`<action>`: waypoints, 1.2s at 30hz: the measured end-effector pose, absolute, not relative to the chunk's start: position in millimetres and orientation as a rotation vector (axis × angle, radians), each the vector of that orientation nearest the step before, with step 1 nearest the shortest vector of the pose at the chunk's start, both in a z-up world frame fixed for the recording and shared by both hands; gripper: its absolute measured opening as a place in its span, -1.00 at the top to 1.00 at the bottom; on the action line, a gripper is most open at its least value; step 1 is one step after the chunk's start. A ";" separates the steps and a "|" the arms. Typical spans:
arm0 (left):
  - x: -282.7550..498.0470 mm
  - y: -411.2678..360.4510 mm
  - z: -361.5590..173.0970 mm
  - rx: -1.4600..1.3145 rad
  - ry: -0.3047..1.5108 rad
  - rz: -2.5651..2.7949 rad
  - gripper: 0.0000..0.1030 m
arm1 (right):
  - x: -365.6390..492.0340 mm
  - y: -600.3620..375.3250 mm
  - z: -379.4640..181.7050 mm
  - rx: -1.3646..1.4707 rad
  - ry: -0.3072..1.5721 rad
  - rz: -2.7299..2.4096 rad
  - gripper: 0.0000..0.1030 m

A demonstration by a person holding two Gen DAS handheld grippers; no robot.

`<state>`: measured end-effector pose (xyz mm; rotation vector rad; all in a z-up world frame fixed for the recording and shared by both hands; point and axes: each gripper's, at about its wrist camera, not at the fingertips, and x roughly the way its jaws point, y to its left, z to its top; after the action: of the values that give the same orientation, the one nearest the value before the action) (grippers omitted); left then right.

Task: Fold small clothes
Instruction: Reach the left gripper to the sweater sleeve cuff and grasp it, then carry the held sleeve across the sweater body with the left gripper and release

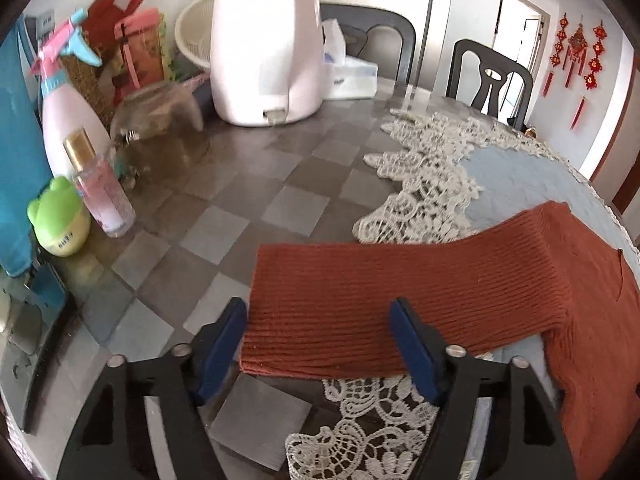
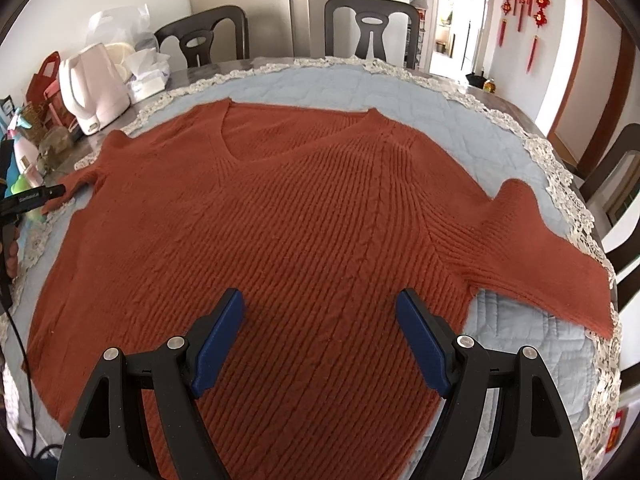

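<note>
Right wrist view: a rust-red ribbed sweater (image 2: 304,216) lies spread flat, front up, on a pale blue quilted mat (image 2: 516,364) with a lace edge, which covers most of the bench (image 2: 500,98). The V-neck points away from the camera and both sleeves stretch out to the sides. The right sleeve reaches the mat's lace border, and the left sleeve runs off the mat toward the clutter at the bench's far left. The right gripper (image 2: 320,340) hovers over the lower body of the sweater with its blue pads spread wide, nothing pinched between them. At the left edge of this view, the left gripper (image 1: 318,346) appears as a black tool held in a hand (image 2: 11,254) beside the left cuff. In the left wrist view, that cuff (image 1: 320,312) lies flat across the checkered bench top and the lace, between the spread blue fingers (image 1: 218,354). The pads do not press on it; the left one is just beside the cuff's edge. Beyond the sleeve stand a pale pink kettle (image 1: 268,52), a tissue box (image 1: 352,76), a white basket (image 1: 196,36), a spray bottle (image 1: 68,120), a small pink bottle (image 1: 102,192) and a green frog toy (image 1: 60,216). Dark chairs (image 2: 372,28) ring the bench, and red knot ornaments (image 2: 524,4) hang on the far wall.
</note>
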<state>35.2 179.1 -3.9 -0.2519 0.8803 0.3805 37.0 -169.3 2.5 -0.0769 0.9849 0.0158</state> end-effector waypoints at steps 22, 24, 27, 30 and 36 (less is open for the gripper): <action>44.5 153.9 61.9 -0.285 0.738 0.191 0.74 | 35.9 -170.8 -5.4 -0.088 0.961 0.020 -0.53; 51.3 135.5 79.7 -0.269 0.710 0.130 0.74 | 35.7 -171.0 -5.6 -0.088 0.961 0.019 -0.53; 66.6 98.9 101.7 -0.216 0.680 0.033 0.74 | 35.7 -171.4 -5.5 -0.089 0.961 0.019 -0.53; 88.3 60.3 104.2 -0.205 0.690 -0.082 0.74 | 35.7 -171.3 -5.6 -0.089 0.961 0.019 -0.53; 136.6 -15.6 54.4 -0.238 0.824 -0.312 0.72 | 35.8 -172.2 -5.6 -0.086 0.961 0.021 -0.53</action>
<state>136.6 -15.6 54.4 -0.2377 0.8236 -0.3118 35.8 -172.2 -5.6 -0.0859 0.9613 0.0205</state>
